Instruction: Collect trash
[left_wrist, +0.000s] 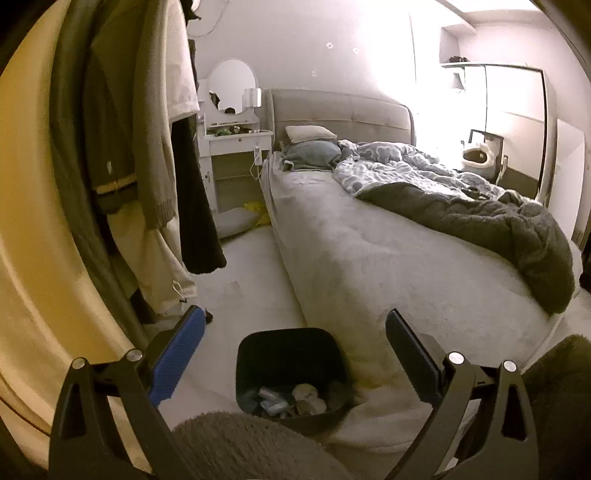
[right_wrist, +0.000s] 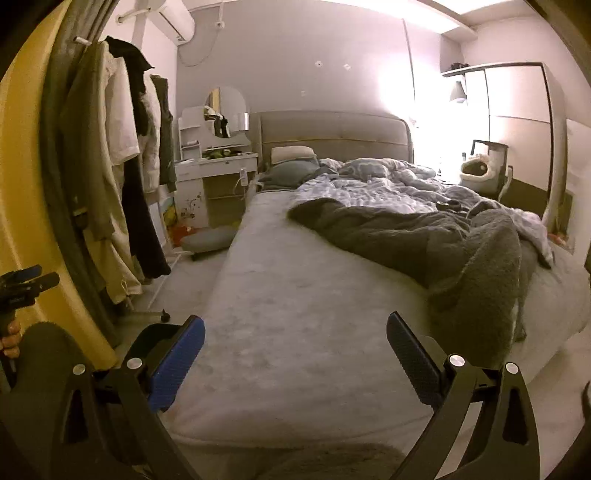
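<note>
Grey bed (right_wrist: 295, 295) fills the room — bin (left_wrist: 291, 354) beside it — both grippers' fingers (left_wrist: 181, 354) (right_wrist: 177, 365) spread, empty.

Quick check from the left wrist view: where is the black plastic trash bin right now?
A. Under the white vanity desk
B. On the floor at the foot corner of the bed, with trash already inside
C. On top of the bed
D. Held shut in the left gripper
B: the black plastic trash bin stands on the floor against the grey bed, crumpled wrappers inside, seen between the open left gripper fingers.
</note>
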